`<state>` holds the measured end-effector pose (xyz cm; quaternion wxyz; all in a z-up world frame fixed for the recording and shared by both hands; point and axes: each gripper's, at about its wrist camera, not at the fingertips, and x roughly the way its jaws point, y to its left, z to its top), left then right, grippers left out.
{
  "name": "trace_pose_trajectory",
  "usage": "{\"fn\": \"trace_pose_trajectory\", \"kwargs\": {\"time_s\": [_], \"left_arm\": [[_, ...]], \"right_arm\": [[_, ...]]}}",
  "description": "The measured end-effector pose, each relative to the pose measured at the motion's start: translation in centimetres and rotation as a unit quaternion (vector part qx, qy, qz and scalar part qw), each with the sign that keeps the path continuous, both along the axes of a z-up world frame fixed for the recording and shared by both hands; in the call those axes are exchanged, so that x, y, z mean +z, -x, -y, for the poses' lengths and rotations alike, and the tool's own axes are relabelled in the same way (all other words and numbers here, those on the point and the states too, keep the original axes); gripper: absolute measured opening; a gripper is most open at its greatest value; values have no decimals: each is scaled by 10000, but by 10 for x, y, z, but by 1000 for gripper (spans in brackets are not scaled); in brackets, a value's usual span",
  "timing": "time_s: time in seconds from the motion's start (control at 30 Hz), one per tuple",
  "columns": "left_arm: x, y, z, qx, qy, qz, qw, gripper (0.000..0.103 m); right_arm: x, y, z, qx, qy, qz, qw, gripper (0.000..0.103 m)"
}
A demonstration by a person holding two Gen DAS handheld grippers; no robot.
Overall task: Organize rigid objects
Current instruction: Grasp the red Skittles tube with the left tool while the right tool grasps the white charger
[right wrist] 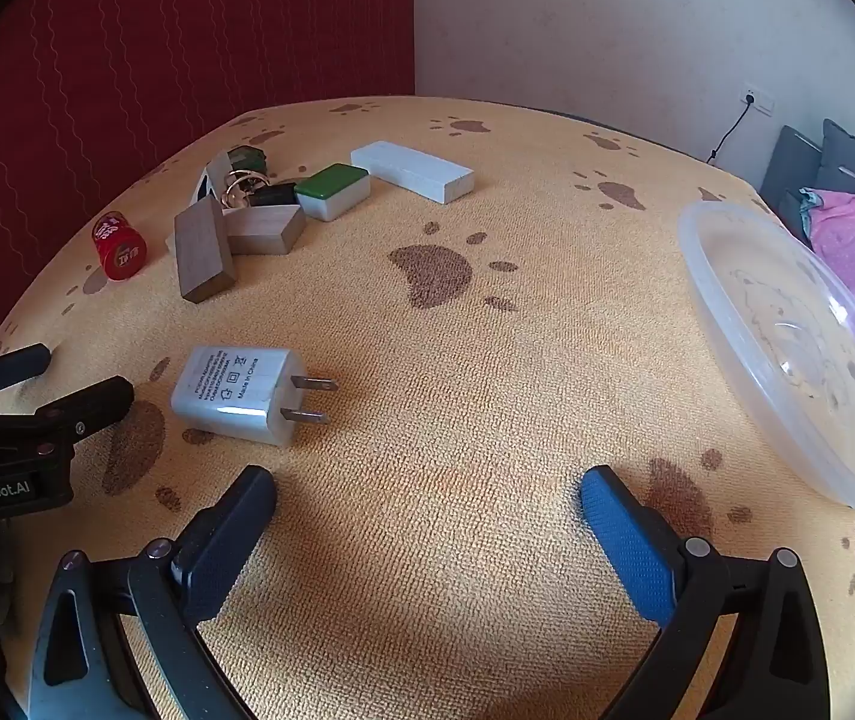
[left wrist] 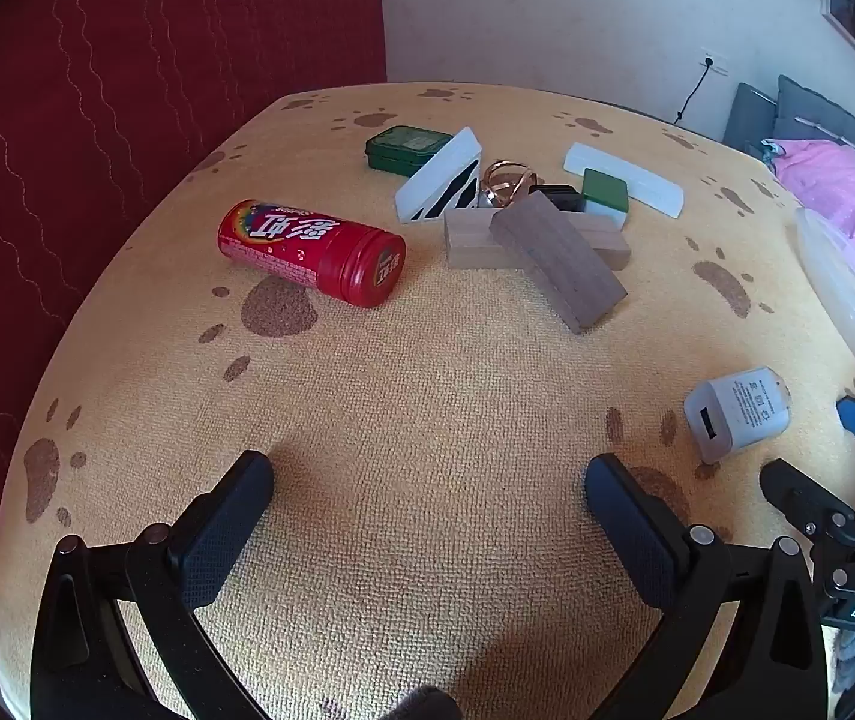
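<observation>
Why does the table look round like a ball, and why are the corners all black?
Left wrist view: the fisheye lens bends the paw-print tablecloth into a dome and leaves dark corners; the red can stays sharp. Right wrist view: same bulge, daylight glints on the clear plastic bowl, and the white charger casts a soft shadow.

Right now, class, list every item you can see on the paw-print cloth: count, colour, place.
Red canister: one, red, lying at the left.
Tin: one, green, far side.
Wooden blocks: one dark, leaning on pale ones, centre pile.
White box: one, white with black, tilted beside the tin.
Metal rings: gold, in the pile.
Tile: one, green-topped white.
White bar: one, far right of pile.
Charger: one, white, near.
Bowl: one, clear, right edge.
Left gripper: open.
Right gripper: open.
</observation>
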<state>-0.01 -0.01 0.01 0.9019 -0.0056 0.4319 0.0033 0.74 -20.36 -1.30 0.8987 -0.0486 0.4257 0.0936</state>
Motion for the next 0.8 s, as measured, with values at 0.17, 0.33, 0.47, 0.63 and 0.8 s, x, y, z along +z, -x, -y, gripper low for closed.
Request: {"fn": "trace_pose_trajectory", "kwargs": {"time_s": [0.17,0.33,0.47,0.63,0.8], "left_arm": [[0,0,0,3,25,-31,10000,103],[1,-2,-2,-75,25,-64,9999,103],[1,-4,-5,-179,136,-107,9997,103],[5,-11,-20,1,101,-97,9999,103],[14,-26,-46,262,43,-30,9996,103]], "right_arm": [[0,0,0,0,22,11,10000,103],[0,0,0,-1,18,9,10000,103],[0,0,0,-1,11,6,10000,103],[0,0,0,0,7,3,10000,103],[0,-1,0,-1,4,3,10000,103]]}}
